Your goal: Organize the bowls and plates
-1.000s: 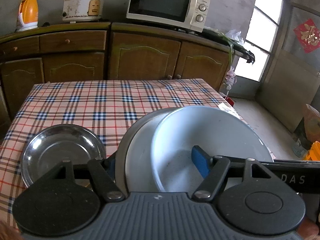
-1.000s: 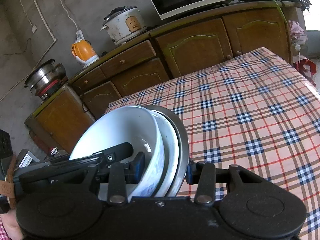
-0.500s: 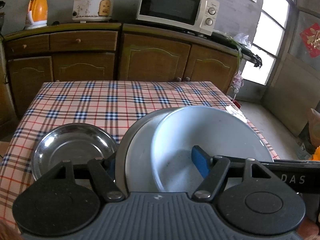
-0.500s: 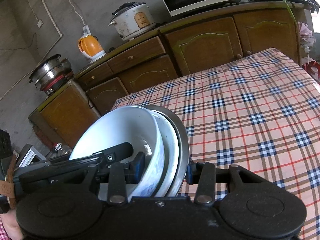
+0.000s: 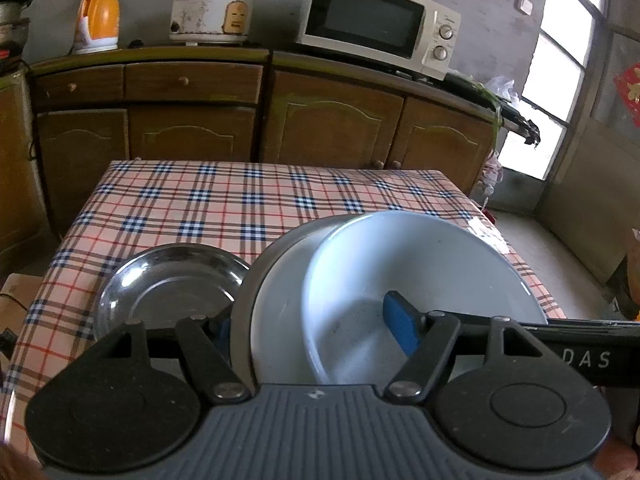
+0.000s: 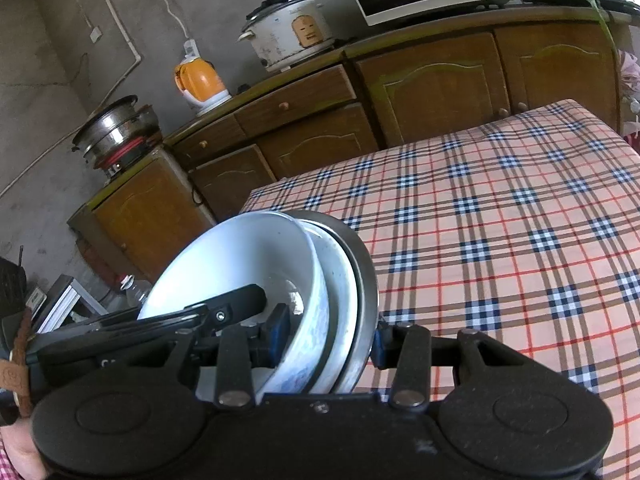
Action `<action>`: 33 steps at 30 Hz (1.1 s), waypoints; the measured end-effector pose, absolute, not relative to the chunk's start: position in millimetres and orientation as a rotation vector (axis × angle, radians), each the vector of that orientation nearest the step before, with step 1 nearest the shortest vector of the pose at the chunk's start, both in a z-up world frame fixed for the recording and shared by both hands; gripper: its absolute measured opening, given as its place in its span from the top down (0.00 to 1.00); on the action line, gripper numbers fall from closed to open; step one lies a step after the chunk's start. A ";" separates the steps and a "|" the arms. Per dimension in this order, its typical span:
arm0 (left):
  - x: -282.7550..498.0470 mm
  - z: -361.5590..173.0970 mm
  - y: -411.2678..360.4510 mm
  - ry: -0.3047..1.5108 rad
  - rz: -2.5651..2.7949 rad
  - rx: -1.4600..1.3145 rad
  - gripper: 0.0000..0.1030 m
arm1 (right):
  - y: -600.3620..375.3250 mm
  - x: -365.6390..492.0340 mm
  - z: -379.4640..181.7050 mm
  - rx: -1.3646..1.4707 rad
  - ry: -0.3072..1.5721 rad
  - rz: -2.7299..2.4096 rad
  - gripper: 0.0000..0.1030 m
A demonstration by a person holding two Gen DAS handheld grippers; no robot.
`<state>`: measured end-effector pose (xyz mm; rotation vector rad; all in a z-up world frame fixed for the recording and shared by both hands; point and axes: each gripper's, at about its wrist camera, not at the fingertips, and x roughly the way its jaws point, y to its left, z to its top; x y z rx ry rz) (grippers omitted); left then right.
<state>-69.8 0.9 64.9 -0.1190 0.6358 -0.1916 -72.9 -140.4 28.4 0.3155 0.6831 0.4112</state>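
A nested stack is held up on edge over the plaid table (image 5: pixel 240 208): a white bowl (image 5: pixel 420 272) inside a second white bowl (image 5: pixel 280 320), backed by a steel plate (image 5: pixel 256 280). My left gripper (image 5: pixel 312 332) is shut on the stack's near rim, its blue pad inside the top bowl. In the right wrist view the same white bowl (image 6: pixel 240 264) and steel plate (image 6: pixel 360 264) sit between the pads of my right gripper (image 6: pixel 328 336), shut on them from the opposite side. A separate steel dish (image 5: pixel 172 284) lies on the table at the left.
Wooden cabinets (image 5: pixel 192 120) stand behind the table, with an orange kettle (image 5: pixel 98 16), a rice cooker (image 5: pixel 210 10) and a microwave (image 5: pixel 376 20) on top. A metal pot (image 6: pixel 116 128) sits on a side cabinet. The tablecloth (image 6: pixel 520 220) stretches to the right.
Both grippers have carried the stack to the left and slightly back from the cabinets; the scene has slid right in both views. The grip on the stack is unchanged.
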 end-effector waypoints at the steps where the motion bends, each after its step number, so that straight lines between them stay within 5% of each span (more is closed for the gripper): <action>1: -70.4 65.4 2.8 0.634 -0.187 -0.119 0.28 | -138.2 -72.6 28.7 0.315 0.683 0.416 0.51; 33: -81.5 71.2 56.1 0.633 -0.078 -0.160 0.28 | -74.7 -61.1 32.0 0.272 0.704 0.520 0.51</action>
